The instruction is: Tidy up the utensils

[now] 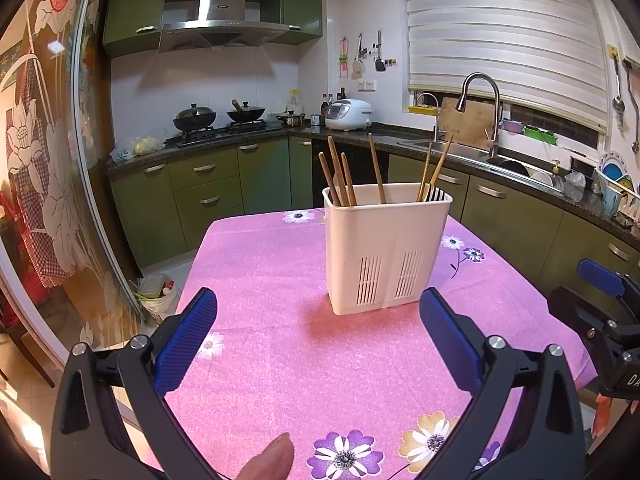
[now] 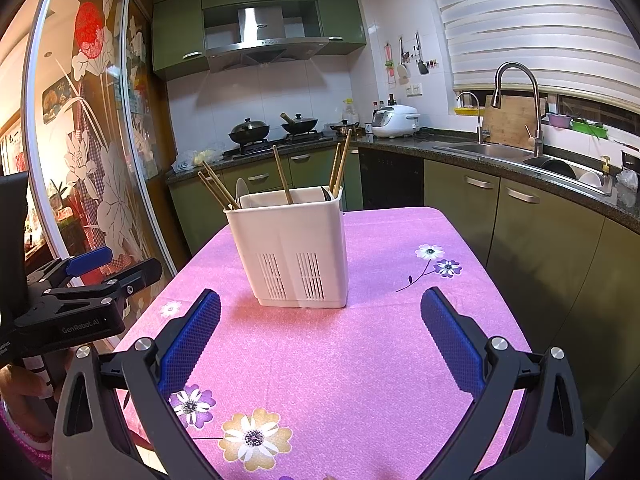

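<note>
- White utensil caddy (image 1: 386,248) stands upright near the middle of the table, on a pink flowered tablecloth (image 1: 272,264). Slotted vents low on its near face.
- Wooden chopsticks (image 1: 340,176) stick up out of the caddy: a cluster in the left compartment, one more leaning near the middle, two at the right end. Dark tines of a fork (image 1: 434,194) show at the right rim. From the right wrist view a pale spoon (image 2: 241,192) pokes up behind the left chopsticks.
- Left gripper (image 1: 318,308): jaws spread wide, nothing between the blue pads, hovering over the cloth. Caddy sits ahead of it, slightly right of centre, apart from both fingers.
- Right gripper (image 2: 320,312): jaws likewise wide and empty. Caddy lies ahead and a little left, just beyond the fingertips, no contact.
- Each gripper shows at the edge of the other's view; they are side by side at the near end of the table.
- A fingertip (image 1: 266,458) shows at the bottom of the left wrist view.
- No loose utensils visible on the cloth.
</note>
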Demonstrator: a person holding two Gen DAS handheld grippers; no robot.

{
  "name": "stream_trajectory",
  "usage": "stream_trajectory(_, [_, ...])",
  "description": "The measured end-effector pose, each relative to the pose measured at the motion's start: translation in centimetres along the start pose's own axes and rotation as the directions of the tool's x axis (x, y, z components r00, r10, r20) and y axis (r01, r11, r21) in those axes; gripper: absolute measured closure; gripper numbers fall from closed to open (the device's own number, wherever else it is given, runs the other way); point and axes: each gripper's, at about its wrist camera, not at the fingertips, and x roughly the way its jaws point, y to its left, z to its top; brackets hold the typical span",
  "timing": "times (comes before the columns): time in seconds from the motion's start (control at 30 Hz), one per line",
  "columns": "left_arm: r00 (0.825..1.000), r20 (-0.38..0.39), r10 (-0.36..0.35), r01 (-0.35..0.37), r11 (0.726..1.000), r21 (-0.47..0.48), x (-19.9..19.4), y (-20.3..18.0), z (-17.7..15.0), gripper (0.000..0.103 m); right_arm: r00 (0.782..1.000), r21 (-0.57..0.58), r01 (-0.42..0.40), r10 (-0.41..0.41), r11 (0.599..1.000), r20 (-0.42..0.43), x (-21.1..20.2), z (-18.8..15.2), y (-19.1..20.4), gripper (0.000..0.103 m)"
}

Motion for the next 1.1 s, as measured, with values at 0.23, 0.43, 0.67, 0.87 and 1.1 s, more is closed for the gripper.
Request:
stream_trajectory(0.23, [1.0, -0.003, -0.004, 0.004, 1.0, 0.0, 0.12, 0.04, -0.05, 0.007, 1.0, -0.001, -0.001, 0.001, 1.0, -0.001, 0.06, -0.03, 0.0, 0.004])
stream_trajectory(0.43, [1.0, -0.004, -0.003, 0.003, 1.0, 0.001, 0.14, 0.04, 0.0, 0.007, 1.0, -0.001, -0.001, 0.001, 1.0, 0.0, 0.05, -0.05, 0.09, 0.004])
stream_trajectory(0.67, [1.0, -0.004, -0.006, 0.006, 1.0, -0.002, 0.14, -0.07, -0.02, 0.007, 1.0, -0.001, -0.001, 0.001, 1.0, -0.001, 0.06, -0.06, 0.11, 0.004])
stream_trajectory(0.87, [1.0, -0.007, -0.009, 0.009, 1.0, 0.0, 0.37, -0.24, -0.33, 0.007, 1.0, -0.001, 0.0, 0.0, 1.0, -0.001, 0.06, -0.04, 0.11, 0.004])
stream_trajectory(1.1, [1.0, -0.008, -0.006, 0.006, 1.0, -0.001, 0.41, -0.28, -0.31, 0.007, 1.0, -0.002, -0.001, 0.001, 1.0, -0.002, 0.06, -0.03, 0.13, 0.004])
